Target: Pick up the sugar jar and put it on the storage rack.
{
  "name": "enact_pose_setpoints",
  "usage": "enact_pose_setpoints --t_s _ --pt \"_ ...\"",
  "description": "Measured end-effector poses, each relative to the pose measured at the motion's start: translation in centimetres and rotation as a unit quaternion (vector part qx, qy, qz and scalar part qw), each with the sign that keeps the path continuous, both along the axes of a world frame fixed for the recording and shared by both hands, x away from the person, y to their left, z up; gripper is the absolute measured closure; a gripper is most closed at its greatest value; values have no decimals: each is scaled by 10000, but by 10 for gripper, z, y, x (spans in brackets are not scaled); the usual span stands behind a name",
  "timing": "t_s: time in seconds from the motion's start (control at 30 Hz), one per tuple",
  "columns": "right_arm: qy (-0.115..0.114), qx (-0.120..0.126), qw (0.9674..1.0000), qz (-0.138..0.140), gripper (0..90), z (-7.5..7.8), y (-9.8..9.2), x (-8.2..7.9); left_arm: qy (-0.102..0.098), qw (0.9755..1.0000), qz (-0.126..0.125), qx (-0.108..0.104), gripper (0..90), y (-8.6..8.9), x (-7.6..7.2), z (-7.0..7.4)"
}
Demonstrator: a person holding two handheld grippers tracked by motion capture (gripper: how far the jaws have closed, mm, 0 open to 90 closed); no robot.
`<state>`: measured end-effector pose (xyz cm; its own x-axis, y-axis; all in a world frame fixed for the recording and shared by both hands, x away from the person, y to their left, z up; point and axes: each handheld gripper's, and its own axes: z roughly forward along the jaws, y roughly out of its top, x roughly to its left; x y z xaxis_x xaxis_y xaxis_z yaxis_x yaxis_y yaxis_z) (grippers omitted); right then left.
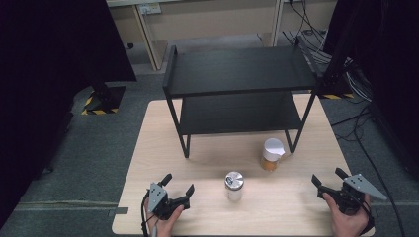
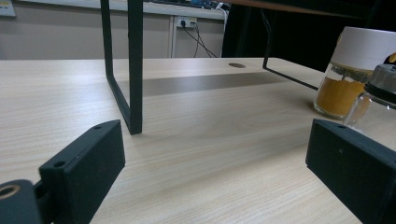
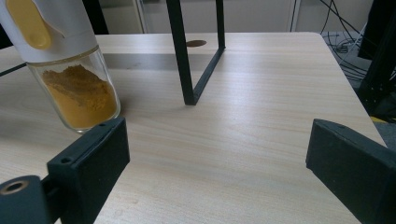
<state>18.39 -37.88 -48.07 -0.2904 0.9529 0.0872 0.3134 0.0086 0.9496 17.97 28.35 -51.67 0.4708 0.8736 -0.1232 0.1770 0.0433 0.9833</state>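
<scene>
A glass spice jar [image 1: 272,154] with orange powder and a white lid stands on the table near the rack's front right leg; it is also at the right in the left gripper view [image 2: 351,74] and at the upper left in the right gripper view [image 3: 70,70]. A small clear jar [image 1: 233,185] with a silver lid stands in front of it, with its edge [image 2: 376,100] at the right in the left gripper view. My left gripper [image 1: 178,183] rests open at the table's front left. My right gripper [image 1: 328,177] is open at the front right. Both hold nothing.
A black two-shelf metal rack [image 1: 237,79] stands on the back half of the light wooden table [image 1: 148,148]. Its legs rise ahead of each gripper [image 2: 135,70] [image 3: 180,51]. Cables lie on the floor at the back right [image 1: 346,74].
</scene>
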Motion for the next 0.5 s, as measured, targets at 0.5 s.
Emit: enact_pose_setpoints --t_s 0.5 --pt "2 69 10000 12 63 -1 -2 0 -83 9980 -626 -3 29 -11 4 -2"
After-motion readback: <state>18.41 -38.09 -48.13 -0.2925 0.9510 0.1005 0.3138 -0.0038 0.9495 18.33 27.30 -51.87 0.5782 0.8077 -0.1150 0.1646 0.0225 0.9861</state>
